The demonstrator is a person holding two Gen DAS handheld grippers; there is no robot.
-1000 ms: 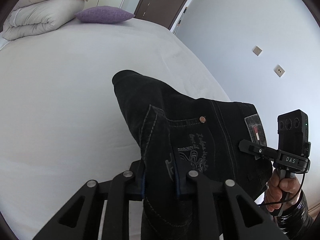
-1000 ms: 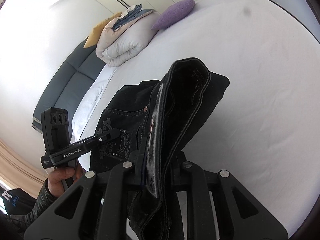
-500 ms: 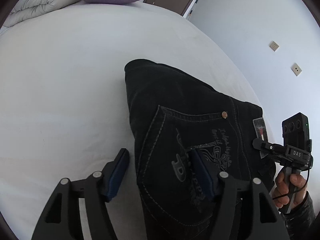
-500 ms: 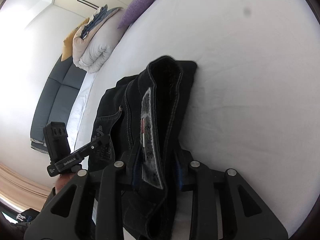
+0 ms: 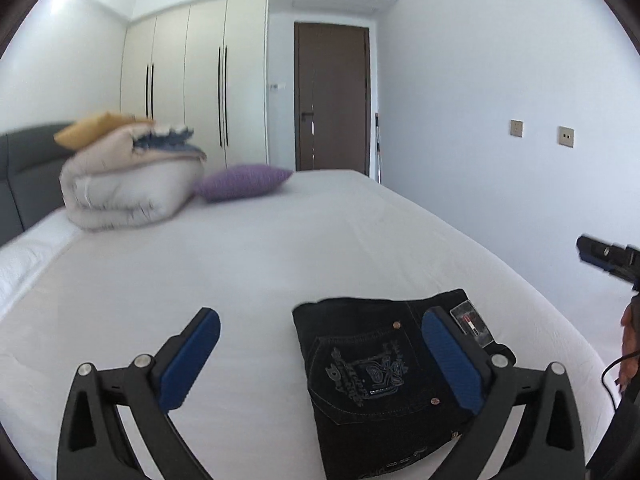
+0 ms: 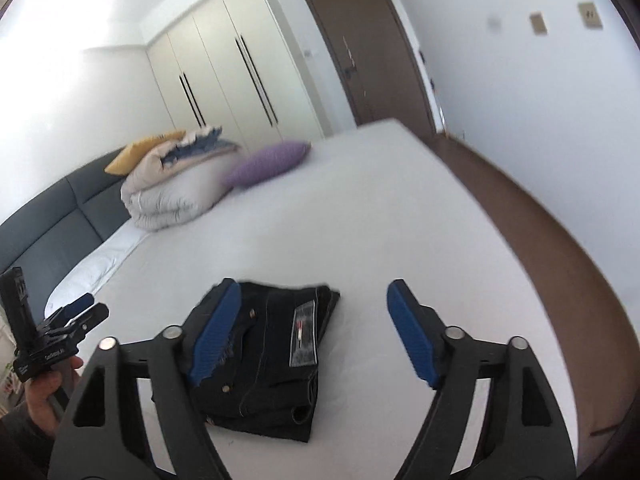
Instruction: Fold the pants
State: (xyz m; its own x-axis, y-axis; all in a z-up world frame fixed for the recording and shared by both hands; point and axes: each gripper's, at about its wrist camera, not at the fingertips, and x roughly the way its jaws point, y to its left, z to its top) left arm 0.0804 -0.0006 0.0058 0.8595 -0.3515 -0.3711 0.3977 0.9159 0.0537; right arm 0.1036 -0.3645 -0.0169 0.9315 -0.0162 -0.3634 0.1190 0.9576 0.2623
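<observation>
A purple pillow (image 5: pixel 244 181) lies beside a rolled duvet (image 5: pixel 128 184).

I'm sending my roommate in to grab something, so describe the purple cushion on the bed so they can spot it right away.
Start at the big white bed and look toward the grey headboard end. A rolled white duvet is piled there, and the purple cushion lies right beside it, on the door side. It is the only purple thing there; the other cushion is yellow and sits on top of the pile.
</observation>
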